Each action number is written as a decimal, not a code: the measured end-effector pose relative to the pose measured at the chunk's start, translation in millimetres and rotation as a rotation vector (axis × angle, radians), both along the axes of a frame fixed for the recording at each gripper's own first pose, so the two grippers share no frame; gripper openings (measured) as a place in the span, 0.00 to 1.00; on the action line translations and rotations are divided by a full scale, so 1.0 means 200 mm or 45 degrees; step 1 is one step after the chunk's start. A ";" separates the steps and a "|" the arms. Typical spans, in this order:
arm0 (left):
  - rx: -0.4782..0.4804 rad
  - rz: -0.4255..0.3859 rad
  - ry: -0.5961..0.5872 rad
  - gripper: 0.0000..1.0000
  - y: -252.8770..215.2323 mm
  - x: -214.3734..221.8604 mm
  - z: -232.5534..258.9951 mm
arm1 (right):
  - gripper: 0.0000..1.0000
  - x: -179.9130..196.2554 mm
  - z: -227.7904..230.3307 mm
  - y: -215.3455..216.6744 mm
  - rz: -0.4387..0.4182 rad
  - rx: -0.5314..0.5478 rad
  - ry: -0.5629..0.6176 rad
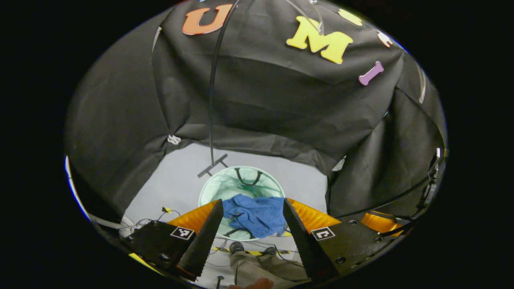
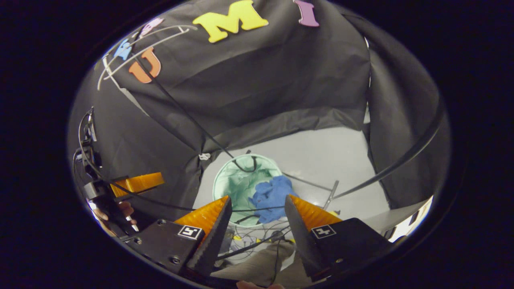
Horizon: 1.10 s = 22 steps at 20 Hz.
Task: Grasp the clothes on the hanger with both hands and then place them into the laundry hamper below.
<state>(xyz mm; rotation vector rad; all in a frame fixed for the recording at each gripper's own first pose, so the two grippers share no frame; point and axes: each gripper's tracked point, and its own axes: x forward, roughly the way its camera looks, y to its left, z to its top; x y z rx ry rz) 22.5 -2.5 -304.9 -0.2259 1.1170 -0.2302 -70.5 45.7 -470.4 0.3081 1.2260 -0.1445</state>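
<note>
Left gripper (image 1: 253, 212): spread wide, grasping nothing.
Right gripper (image 2: 258, 208): likewise released.
Floor (image 1: 180, 176): pale grey, smooth.
Round mint mesh laundry hamper (image 1: 225, 182): stood on floor, crumpled blue cloth garment (image 1: 257, 214) inside.

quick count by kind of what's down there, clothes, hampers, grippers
blue garment: 1, lying in the hamper
green laundry hamper: 1
grippers: 2, left gripper and right gripper, both open
total: 4
</note>
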 end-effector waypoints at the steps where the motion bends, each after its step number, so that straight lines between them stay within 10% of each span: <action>1: 0.013 0.003 -0.047 0.90 0.00 0.03 0.06 | 0.84 0.02 0.08 -0.03 0.019 -0.020 -0.055; 22: 0.175 0.070 -1.081 0.97 0.12 0.24 1.53 | 0.99 0.43 1.69 -0.27 0.116 -0.412 -1.076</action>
